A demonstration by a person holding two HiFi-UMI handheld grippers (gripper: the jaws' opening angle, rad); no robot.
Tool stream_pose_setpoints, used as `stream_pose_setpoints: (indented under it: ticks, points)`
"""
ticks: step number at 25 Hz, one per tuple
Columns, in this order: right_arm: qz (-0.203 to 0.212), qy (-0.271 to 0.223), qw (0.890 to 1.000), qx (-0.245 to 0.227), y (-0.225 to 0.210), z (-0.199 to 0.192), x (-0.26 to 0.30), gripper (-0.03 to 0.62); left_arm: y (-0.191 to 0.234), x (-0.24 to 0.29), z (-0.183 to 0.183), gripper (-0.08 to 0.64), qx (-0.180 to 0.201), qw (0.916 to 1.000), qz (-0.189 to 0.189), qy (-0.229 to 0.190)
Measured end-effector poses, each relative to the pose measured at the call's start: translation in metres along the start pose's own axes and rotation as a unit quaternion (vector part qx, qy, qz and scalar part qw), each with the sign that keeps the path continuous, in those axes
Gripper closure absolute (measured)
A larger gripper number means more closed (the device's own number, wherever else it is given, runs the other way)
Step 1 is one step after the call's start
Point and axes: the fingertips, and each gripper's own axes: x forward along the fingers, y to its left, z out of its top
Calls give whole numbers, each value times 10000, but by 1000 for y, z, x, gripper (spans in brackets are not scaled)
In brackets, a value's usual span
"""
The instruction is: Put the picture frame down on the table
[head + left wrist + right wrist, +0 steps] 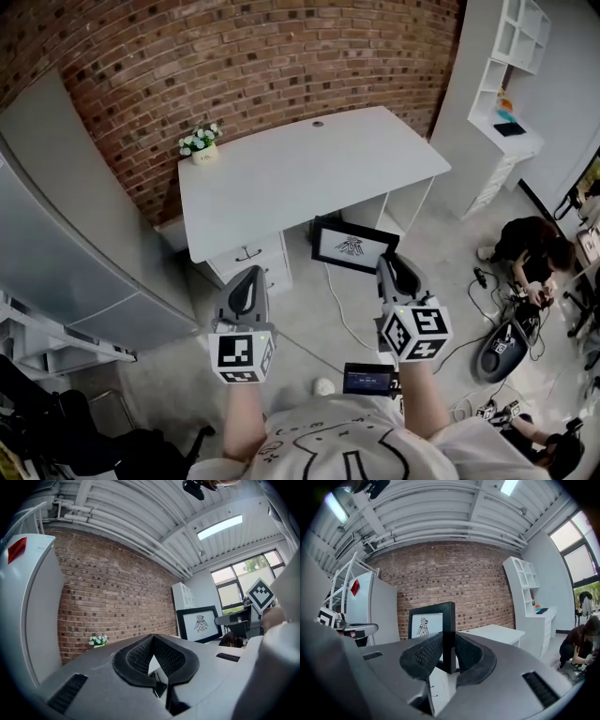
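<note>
Gripping the picture frame (423,624) by its edge, right gripper (448,640) holds it upright before the table (300,171) — left gripper (152,643) closed, empty.

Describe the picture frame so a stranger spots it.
Find the white desk against the brick wall. In front of it, the right gripper clamps the picture frame: a black border around white paper with a dark emblem.
</note>
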Motion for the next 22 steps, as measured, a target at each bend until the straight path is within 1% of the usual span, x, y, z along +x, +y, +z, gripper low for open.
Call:
stream_pose_setpoints:
  ticks: [5, 9, 12, 15, 19, 22]
  points:
    - [38, 58, 9999, 124, -8, -10, 14, 514, 5, 16, -4, 551, 13, 10000, 26, 34]
    - [20, 31, 9998, 184, -16, -8, 25, 514, 13, 32, -5, 551, -14, 10000, 50, 47]
    - [-69, -22, 9997, 223, -25, -9, 34, 514, 21, 51, -3, 551, -1, 10000, 17, -30]
    - [-247, -47, 9994, 253, -36, -12, 47, 514, 26, 72, -5, 551, 53, 9999, -75, -82]
    - [-365, -4, 9990, 266, -42, -11, 77, 514, 43, 102, -11, 551, 34, 9999, -138, -62]
    - [-403, -15, 9989, 231, -42, -3, 105, 514, 61, 128, -10, 551, -12, 9998, -178, -51]
